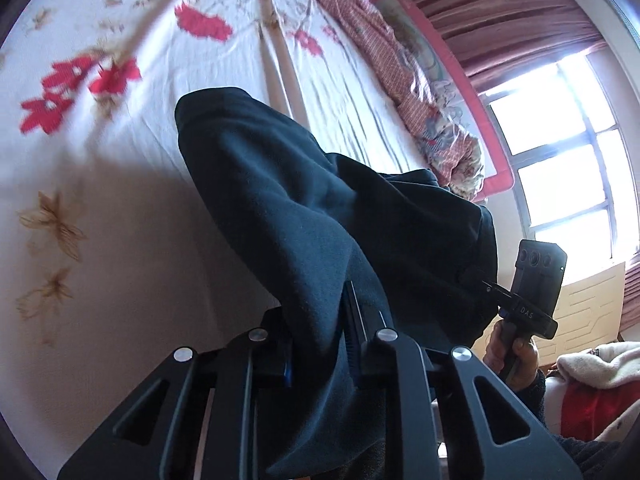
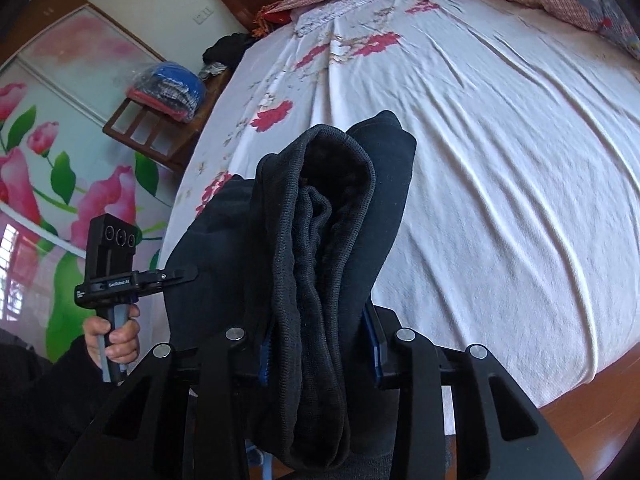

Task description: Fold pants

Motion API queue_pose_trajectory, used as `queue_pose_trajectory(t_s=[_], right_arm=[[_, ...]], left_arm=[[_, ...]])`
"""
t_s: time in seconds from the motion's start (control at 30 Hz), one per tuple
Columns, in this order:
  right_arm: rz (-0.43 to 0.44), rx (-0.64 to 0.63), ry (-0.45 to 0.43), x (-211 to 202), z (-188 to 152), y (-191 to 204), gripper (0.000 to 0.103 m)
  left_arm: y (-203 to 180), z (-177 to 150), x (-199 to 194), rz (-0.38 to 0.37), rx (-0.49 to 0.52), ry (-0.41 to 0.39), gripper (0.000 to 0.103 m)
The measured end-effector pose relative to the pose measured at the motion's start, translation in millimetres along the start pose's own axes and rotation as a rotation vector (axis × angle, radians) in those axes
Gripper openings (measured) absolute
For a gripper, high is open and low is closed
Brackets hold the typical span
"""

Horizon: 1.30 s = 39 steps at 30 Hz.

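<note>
Bunched between the right gripper (image 2: 320,344)'s blue pads is the ribbed waistband of the dark pants (image 2: 320,248), clenched hard, its opening gaping toward the lens. In the left wrist view the left gripper (image 1: 316,344) is likewise clamped on a thick fold of the same cloth, which rises away from it and sags across to the other tool. So the pants hang in the air between both tools, just above the floral bed sheet (image 2: 500,160), apparently touching nothing else. Judging from this, the step in hand is the lift and spread before any fold. Their long axis seems to run from gripper to gripper, across the near edge of the bed. Next, the move calls for drawing the two grips apart to tension the cloth, then laying it flat on the sheet.
</note>
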State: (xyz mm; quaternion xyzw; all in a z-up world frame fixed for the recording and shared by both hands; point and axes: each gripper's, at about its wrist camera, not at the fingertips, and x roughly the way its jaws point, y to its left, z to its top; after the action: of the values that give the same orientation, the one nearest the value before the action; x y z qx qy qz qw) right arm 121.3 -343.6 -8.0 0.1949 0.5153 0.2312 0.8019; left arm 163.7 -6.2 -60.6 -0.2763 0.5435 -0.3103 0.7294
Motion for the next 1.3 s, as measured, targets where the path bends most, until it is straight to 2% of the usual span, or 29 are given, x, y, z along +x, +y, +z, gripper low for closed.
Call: queue_pose_trajectory(t_s=[0.13,0.27,0.43,0.5,0.53,0.57,0.63,0.7,0.73,0.77,0.83,0.87,0.9,0.93,0.97,1.0,1.03,1.07,1.17,1.3], right_arm=[[0.048,-0.066,-0.013,6,23,29,0.034],[0.111,-0.097,0.000,33,40,49,0.034],[0.134,-0.125,0.058,92,30,61,0.034],[0.139,-0.101,0.102,118,19,54,0.034],[0.109,-0.094,0.121,131,13,49,0.034],[0.077,-0.063,0.113,138,9,40,0.037],[0.166,0.062,0.094,138,5,17,0.047],[0.133,0.104,0.076,128,5,6,0.068],[0.144,0.097,0.079,121,6,7,0.068],[0.151,0.096,0.075,112,8,9,0.068],[0.049,0.081,0.054,91,15,18,0.070],[-0.026,0.051,0.035,79,18,27,0.079],[-0.108,0.014,0.005,66,19,37,0.081],[-0.173,-0.033,-0.034,52,19,52,0.081],[-0.200,-0.076,-0.061,42,17,67,0.082],[-0.209,-0.112,-0.084,34,14,81,0.088],[-0.220,-0.128,-0.109,27,10,92,0.091],[-0.237,-0.139,-0.130,23,8,102,0.093],[-0.267,-0.166,-0.150,19,-5,127,0.093],[-0.273,-0.163,-0.164,25,-27,146,0.093]], left_arm=[[4,2,-46,0.020,-0.001,-0.076,0.018],[21,-10,-85,0.093,0.003,-0.118,0.019],[60,-28,-80,0.258,-0.019,-0.094,0.022],[89,-40,-70,0.352,-0.047,-0.056,0.030],[98,-44,-70,0.352,-0.071,-0.060,0.041],[107,-50,-74,0.336,-0.096,-0.097,0.054],[114,-56,-88,0.365,-0.126,-0.159,0.065],[116,-54,-104,0.397,-0.152,-0.217,0.067],[113,-53,-113,0.453,-0.147,-0.241,0.070],[104,-48,-121,0.551,-0.110,-0.261,0.079],[82,-47,-137,0.686,-0.051,-0.326,0.085],[64,-48,-146,0.767,-0.014,-0.370,0.094],[49,-50,-151,0.818,0.006,-0.403,0.099],[40,-53,-155,0.828,0.028,-0.428,0.101],[23,-57,-159,0.842,0.059,-0.463,0.101],[13,-61,-162,0.878,0.066,-0.480,0.101],[0,-66,-162,0.908,0.084,-0.487,0.101],[-8,-70,-161,0.903,0.103,-0.484,0.101],[-31,-87,-154,0.956,0.120,-0.479,0.101],[-42,-113,-150,0.932,0.094,-0.461,0.101]])
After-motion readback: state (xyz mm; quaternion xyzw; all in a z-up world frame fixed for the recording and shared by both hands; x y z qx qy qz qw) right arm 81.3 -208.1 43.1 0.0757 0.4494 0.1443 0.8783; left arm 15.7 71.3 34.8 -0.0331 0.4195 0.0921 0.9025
